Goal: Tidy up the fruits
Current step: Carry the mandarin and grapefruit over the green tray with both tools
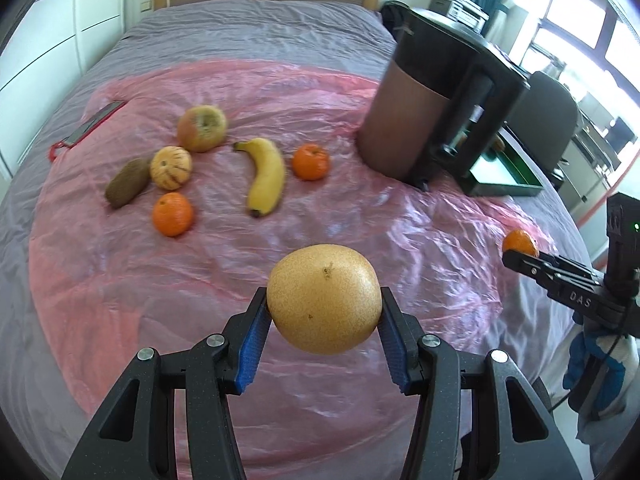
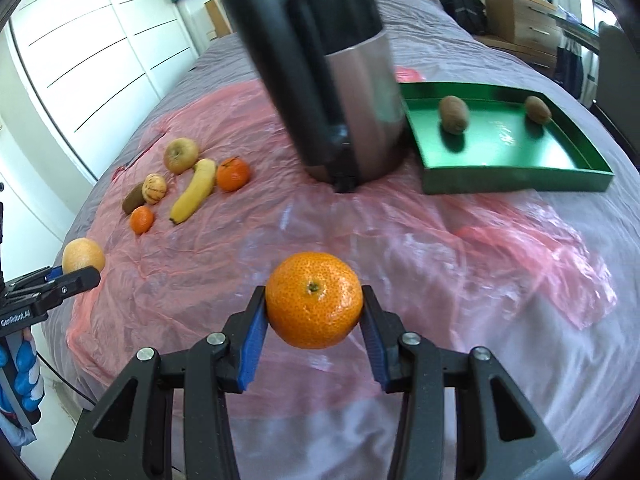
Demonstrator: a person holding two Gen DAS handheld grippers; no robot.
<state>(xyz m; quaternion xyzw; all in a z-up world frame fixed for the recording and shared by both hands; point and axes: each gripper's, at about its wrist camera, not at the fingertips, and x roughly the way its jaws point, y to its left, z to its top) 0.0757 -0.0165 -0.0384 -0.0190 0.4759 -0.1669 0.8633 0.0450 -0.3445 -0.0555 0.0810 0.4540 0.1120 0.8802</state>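
Gripping pear (image 1: 324,298) in left gripper (image 1: 323,322); tangerine (image 2: 314,300) in right gripper (image 2: 314,320).

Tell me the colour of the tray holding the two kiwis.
Green, glossy inside. The tray shows best in the right wrist view.

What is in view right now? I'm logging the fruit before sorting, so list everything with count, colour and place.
pear: one, yellow-brown, in the left gripper.
held mandarin: one, orange, in the right gripper.
loose mandarins: two, orange, on the pink sheet.
peeled mandarin: one, pale orange, beside a kiwi.
banana: one, yellow, on the sheet.
apple: one, yellow-red, behind the peeled mandarin.
kiwis: three, brown; two in the tray, one on the sheet.
tray: one, green, right of the juicer.
juicer: one, black and copper, centre.
pink sheet: one, over the grey bed.
left gripper, right gripper: black with blue pads.
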